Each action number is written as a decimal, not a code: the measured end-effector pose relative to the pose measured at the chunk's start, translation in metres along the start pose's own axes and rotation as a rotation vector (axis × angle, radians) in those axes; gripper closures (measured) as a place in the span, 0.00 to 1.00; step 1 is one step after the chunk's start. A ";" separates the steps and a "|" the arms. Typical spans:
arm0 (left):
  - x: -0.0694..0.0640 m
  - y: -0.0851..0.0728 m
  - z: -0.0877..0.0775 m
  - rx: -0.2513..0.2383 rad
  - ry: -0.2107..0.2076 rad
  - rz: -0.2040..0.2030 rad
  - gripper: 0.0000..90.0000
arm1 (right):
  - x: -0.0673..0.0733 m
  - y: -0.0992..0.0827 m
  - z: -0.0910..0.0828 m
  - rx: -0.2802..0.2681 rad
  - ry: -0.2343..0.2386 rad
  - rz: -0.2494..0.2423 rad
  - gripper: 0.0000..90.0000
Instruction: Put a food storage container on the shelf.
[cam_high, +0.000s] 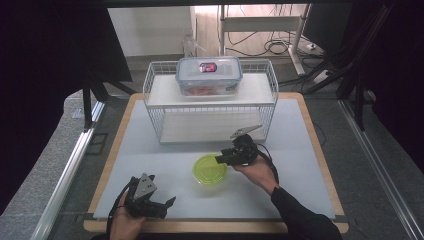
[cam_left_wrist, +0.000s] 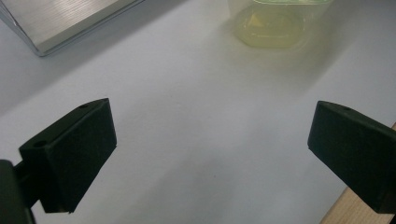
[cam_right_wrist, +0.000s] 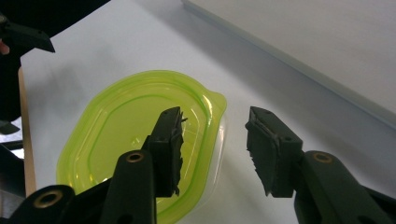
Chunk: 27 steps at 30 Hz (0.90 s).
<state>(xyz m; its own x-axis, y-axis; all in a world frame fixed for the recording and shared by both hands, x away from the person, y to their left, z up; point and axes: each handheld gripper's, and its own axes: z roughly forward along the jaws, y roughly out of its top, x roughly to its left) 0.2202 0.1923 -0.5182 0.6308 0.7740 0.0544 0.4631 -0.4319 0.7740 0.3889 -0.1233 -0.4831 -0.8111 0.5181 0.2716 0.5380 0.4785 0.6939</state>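
Note:
A round yellow-green lidded tub (cam_high: 210, 170) sits on the white mat in front of the wire rack. My right gripper (cam_high: 222, 159) hangs at the tub's right edge. In the right gripper view its jaws stand apart (cam_right_wrist: 215, 126), one over the green lid (cam_right_wrist: 121, 130) and the other past the rim, with the lid's small tab between them and no pad pressing on it. My left gripper (cam_high: 167, 204) rests near the front left of the mat. Its jaws stand wide apart (cam_left_wrist: 210, 126) over bare mat, and the tub (cam_left_wrist: 275, 23) lies farther off.
A white wire rack (cam_high: 155, 95) stands at the back of the mat. A clear box with a blue lid (cam_high: 209, 75) sits on its top shelf. The rack's lower shelf edge (cam_left_wrist: 70, 23) is close to the tub. The table's wooden edge (cam_high: 100, 180) frames the mat.

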 end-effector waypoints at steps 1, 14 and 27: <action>0.000 0.000 0.000 0.004 0.000 0.002 0.01 | -0.001 0.000 0.001 0.005 0.006 0.005 0.65; -0.002 0.000 0.004 0.020 -0.007 0.016 0.01 | -0.016 -0.005 0.004 0.038 0.164 0.181 0.89; -0.003 0.000 0.004 0.024 -0.008 0.022 0.01 | -0.009 0.003 -0.013 -0.036 0.261 0.225 0.94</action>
<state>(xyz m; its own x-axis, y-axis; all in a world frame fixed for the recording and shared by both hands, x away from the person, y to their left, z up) 0.2212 0.1883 -0.5210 0.6457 0.7607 0.0662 0.4640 -0.4598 0.7571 0.3947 -0.1351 -0.4749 -0.7071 0.4066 0.5785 0.7052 0.3452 0.6193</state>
